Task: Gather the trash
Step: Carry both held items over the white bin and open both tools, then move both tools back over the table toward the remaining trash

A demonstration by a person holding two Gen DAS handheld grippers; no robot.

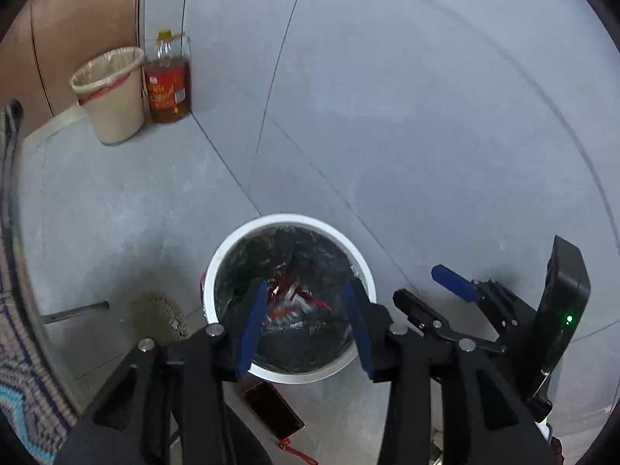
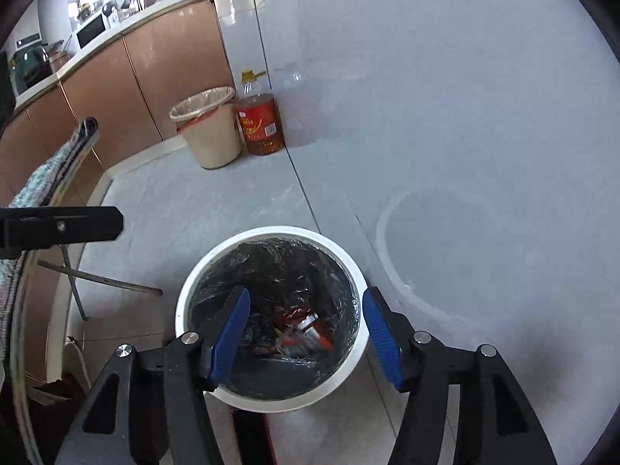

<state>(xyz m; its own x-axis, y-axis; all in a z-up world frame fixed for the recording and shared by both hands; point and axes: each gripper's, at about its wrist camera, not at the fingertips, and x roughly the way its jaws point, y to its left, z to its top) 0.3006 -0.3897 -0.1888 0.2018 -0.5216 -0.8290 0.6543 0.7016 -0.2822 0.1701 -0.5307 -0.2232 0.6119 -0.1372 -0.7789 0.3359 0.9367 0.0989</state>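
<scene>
- White bin with black liner sits lower centre in both wrist views, on grey tile floor; rim also at.
- Trash: red and white wrappers lie at the bottom of the liner, also seen at.
- Left gripper hangs over the bin mouth, jaws spread, blue pads apart, nothing between them but the bin interior below.
- Right gripper likewise over the bin, jaws spread wider, blue pads clear of the wrappers, nothing pinched.
- Right gripper also shows at lower right of the left wrist view, just beside the bin rim, jaws apart.
- Black bar at mid left of the right wrist view, part of the other gripper; cannot tell more.
- Beige bin with clear liner stands upper left, touching or just beside an oil bottle, against brown cabinets.
- Dark red flat object lies on the floor below the white bin, near the bottom edge.
- Patterned cloth along the left edge.
</scene>
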